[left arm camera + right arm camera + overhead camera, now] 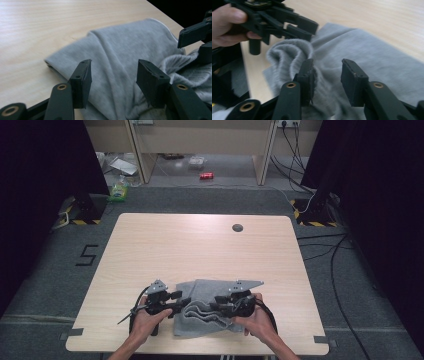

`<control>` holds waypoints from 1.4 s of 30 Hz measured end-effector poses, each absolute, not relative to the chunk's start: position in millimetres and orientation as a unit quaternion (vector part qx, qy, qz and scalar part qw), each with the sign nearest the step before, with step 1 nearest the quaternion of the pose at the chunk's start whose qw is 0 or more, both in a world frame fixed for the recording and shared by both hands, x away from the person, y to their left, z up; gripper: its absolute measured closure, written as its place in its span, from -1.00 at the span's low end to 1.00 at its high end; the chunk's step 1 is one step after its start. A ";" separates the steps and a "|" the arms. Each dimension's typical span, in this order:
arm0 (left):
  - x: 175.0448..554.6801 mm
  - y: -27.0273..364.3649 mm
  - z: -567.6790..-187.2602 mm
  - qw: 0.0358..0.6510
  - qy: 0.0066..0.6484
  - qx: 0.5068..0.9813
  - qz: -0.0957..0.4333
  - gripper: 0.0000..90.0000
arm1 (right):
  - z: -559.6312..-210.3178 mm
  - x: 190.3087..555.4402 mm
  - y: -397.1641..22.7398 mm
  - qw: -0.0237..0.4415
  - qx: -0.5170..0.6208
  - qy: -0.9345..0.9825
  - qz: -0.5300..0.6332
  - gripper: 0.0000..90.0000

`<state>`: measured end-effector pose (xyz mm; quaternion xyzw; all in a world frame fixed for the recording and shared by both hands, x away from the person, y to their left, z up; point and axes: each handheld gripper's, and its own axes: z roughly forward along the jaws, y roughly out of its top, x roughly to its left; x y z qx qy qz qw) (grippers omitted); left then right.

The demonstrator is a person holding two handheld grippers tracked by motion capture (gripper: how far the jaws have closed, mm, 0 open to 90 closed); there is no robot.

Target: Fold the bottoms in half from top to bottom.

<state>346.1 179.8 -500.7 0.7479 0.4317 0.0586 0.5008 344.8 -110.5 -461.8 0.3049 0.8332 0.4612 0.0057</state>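
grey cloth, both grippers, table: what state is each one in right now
grey fleece cloth: rumpled, folds bunched up between the grippers, far part lying flat
left gripper: jaws apart over the cloth, not pinching it
right gripper: jaws apart, one pad against a raised fold
light wooden table: bare beyond the cloth

Soft grey fleecy cloth (210, 312), matt wood-grain table (200, 245)

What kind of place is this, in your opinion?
Probably a recording room or lab: black curtains on both sides, hazard-striped stand bases, loose cables on the carpet, and a bare wooden table.
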 end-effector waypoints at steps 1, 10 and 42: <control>341.5 178.9 -500.5 0.502 0.428 0.750 0.058 0.01 | -461.5 340.4 -110.9 -0.001 0.302 0.834 0.463 0.44; 299.5 173.9 -506.5 0.490 0.389 0.777 0.069 0.00 | -471.7 302.4 -119.3 -0.024 0.283 0.843 0.456 0.47; 361.4 202.0 -497.3 0.472 0.465 0.743 0.095 -0.46 | -462.7 366.1 -143.4 0.091 0.381 0.814 0.429 -0.21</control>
